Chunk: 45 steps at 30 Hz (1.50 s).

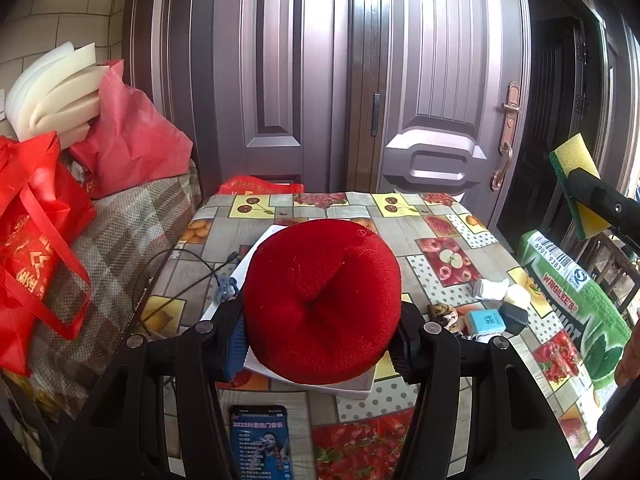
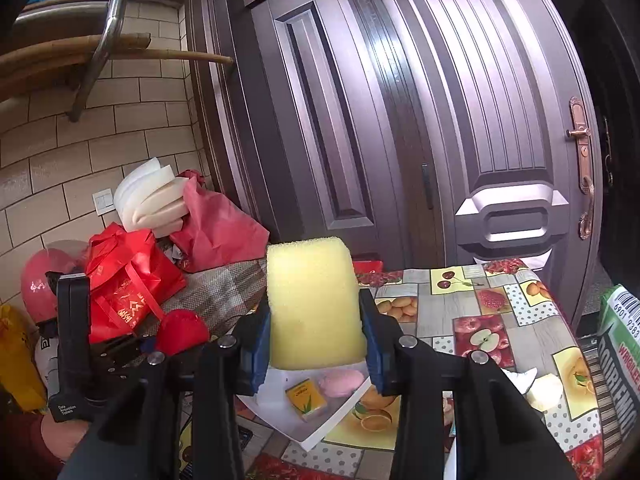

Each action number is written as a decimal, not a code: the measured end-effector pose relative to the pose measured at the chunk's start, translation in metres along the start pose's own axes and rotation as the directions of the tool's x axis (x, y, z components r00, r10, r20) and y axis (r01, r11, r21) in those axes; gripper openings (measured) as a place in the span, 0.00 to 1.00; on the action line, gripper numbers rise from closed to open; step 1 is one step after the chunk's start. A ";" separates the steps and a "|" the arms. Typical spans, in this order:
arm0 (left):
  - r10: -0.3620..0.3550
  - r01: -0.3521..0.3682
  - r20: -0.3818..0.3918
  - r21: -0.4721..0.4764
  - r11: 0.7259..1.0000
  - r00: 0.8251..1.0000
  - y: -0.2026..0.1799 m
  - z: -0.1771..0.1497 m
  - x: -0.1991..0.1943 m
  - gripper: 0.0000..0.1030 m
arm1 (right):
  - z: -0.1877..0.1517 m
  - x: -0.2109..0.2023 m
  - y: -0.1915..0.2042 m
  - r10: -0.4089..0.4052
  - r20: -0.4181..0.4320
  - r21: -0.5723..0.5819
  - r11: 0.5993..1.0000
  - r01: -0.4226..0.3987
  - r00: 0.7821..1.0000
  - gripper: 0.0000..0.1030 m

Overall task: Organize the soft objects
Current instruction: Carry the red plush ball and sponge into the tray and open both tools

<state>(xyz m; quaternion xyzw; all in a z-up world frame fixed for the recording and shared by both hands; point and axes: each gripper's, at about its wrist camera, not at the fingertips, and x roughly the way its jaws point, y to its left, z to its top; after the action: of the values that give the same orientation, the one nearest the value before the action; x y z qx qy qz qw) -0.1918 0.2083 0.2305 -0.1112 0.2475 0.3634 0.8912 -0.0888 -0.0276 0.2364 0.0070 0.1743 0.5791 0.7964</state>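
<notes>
A round red knitted cushion (image 1: 320, 292) fills the middle of the left wrist view, and my left gripper (image 1: 320, 340) is shut on its sides. It hangs over a white tray (image 1: 352, 390) on the fruit-patterned table (image 1: 440, 232). My right gripper (image 2: 316, 344) is shut on a yellow sponge (image 2: 312, 296) standing upright between the pads, above the same tray (image 2: 320, 428). The sponge (image 1: 576, 160) shows its green scouring side at the right edge of the left wrist view. The red cushion (image 2: 182, 330) appears low on the left of the right wrist view.
In the tray lie a small yellow box (image 2: 310, 400) and a pink lump (image 2: 344, 382). A phone (image 1: 260, 440) lies near the table's front edge. Small items (image 1: 486, 320) and a green carton (image 1: 568, 292) stand right. Red bags (image 1: 36, 240) and white foam (image 1: 56, 92) pile up left.
</notes>
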 end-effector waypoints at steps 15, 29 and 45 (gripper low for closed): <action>0.014 -0.022 -0.073 -0.105 0.994 0.997 0.055 0.043 0.095 0.57 | -0.011 0.129 0.003 0.002 -0.219 0.011 1.000 0.001 0.976 0.38; 0.125 -0.164 -0.285 -0.117 0.980 0.950 0.077 -0.007 0.206 0.93 | -0.092 0.242 -0.001 -0.028 -0.454 -0.009 1.000 0.027 0.890 0.60; 0.161 -0.201 -0.225 -0.171 0.964 0.961 0.081 -0.003 0.166 1.00 | -0.078 0.205 0.005 -0.068 -0.351 -0.026 0.998 0.063 0.934 1.00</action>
<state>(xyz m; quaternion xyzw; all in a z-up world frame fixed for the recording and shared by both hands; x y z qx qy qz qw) -0.1482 0.3633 0.1395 -0.2111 0.3127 0.4522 0.8082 -0.0610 0.1485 0.1092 -0.1084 0.3097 0.5454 0.7713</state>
